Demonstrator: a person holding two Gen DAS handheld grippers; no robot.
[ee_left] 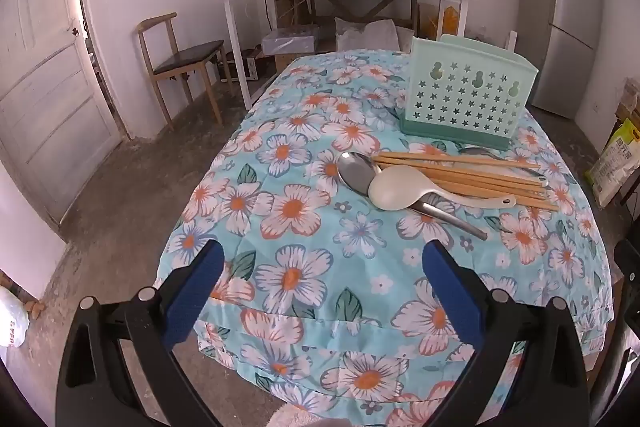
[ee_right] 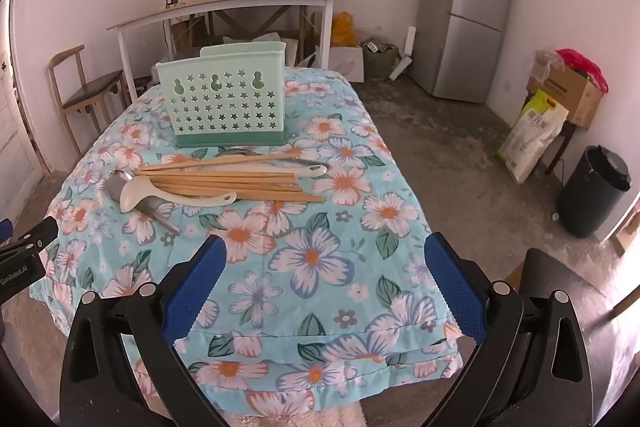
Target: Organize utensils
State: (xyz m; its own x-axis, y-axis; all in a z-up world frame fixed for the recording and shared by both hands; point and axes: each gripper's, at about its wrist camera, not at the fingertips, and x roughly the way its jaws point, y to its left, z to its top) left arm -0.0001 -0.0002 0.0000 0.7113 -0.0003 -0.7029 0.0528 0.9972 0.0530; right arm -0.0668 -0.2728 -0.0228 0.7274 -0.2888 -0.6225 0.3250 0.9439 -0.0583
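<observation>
Left gripper (ee_left: 322, 253) jaws wide apart, empty; right gripper (ee_right: 324, 247) likewise; chopsticks (ee_right: 224, 179), spoons (ee_right: 168, 193) beside green holder (ee_right: 224, 99) on floral cloth (ee_right: 320, 259).

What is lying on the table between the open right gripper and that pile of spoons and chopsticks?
Nothing but the flowered tablecloth. In the right wrist view, the stretch from the right gripper to the utensil pile is bare cloth.

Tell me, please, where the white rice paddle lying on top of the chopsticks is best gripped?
Probably by its slim handle, coming from above: the white rice paddle lies flat on the chopsticks, and its handle end is bare.
</observation>
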